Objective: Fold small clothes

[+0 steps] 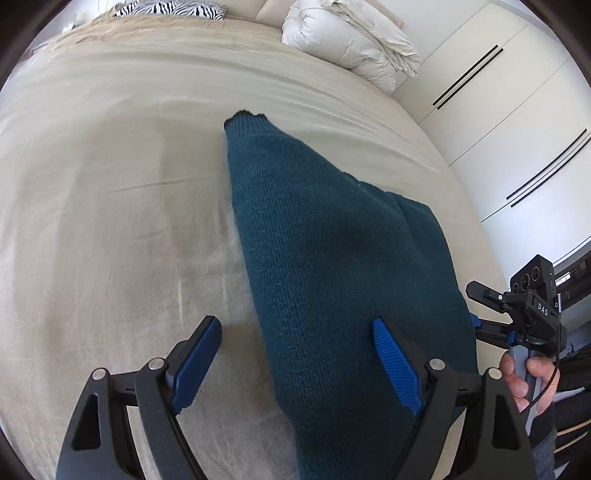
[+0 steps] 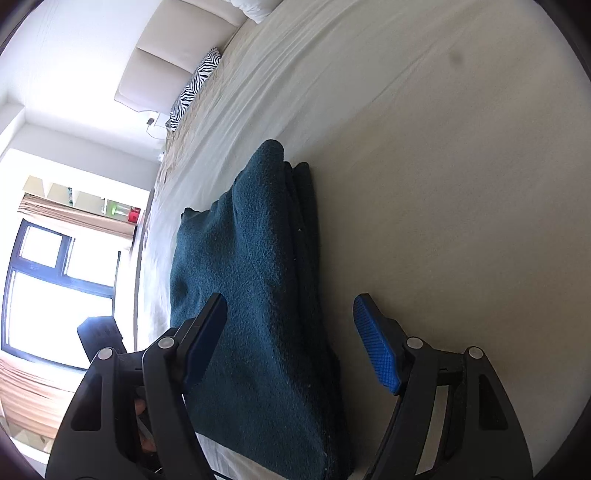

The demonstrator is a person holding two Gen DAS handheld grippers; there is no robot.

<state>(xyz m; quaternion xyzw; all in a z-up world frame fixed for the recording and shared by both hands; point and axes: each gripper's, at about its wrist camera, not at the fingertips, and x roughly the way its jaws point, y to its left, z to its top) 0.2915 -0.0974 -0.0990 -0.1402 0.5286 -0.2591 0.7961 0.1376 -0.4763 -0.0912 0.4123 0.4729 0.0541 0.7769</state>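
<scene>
Left gripper [image 1: 295, 360] gapes wide in its own wrist view, blue pads spread, nothing between them held; its right pad [image 1: 397, 363] overlaps the teal knit sweater [image 1: 325, 258], its left pad over bare bed sheet [image 1: 110, 221]. Beige sheet rumpled, long creases across the far side. White duvet [image 1: 351, 40] bundled at the head end, zebra-print pillow [image 1: 173, 8] at far left corner. White wardrobe doors [image 1: 517, 122] with dark bar handles along the right. Right gripper [image 1: 476, 306] at the sweater's right edge, a hand [image 1: 528, 373] on its handle.

Right wrist view, tilted sideways: right gripper [image 2: 291, 339] also spread open, holding nothing; the sweater [image 2: 258, 295] runs up between its fingers, closer to the left pad [image 2: 207, 339]. Sheet [image 2: 461, 221] fills the right side. Zebra pillow [image 2: 195, 85] by the cream headboard [image 2: 166, 55]; bright window [image 2: 55, 295] at left.

Sweater: dark teal, ribbed knit, lying folded on the bed in stacked layers, edges visible along its right side, narrowing to a point at the far end.
</scene>
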